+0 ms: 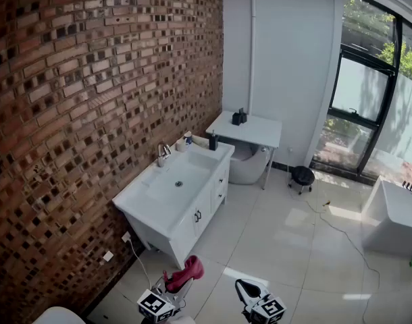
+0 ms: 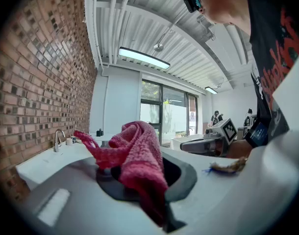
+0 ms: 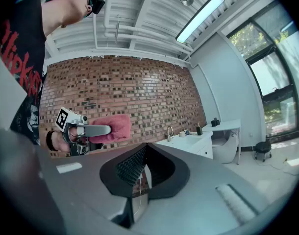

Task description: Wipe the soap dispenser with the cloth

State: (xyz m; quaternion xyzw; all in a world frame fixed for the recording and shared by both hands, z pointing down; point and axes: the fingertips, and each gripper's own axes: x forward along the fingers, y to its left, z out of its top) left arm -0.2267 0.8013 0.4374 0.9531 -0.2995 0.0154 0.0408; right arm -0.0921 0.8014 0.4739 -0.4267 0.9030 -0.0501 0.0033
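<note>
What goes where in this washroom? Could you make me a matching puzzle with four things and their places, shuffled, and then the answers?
Things
1. pink cloth
2. soap dispenser
3. faucet
4. black stool

Places
A. on the floor by the window
B. at the vanity's far end
C. between the left gripper's jaws
D. at the edge of the basin nearest the brick wall

Pairs: 1-C, 2-B, 3-D, 4-A
</note>
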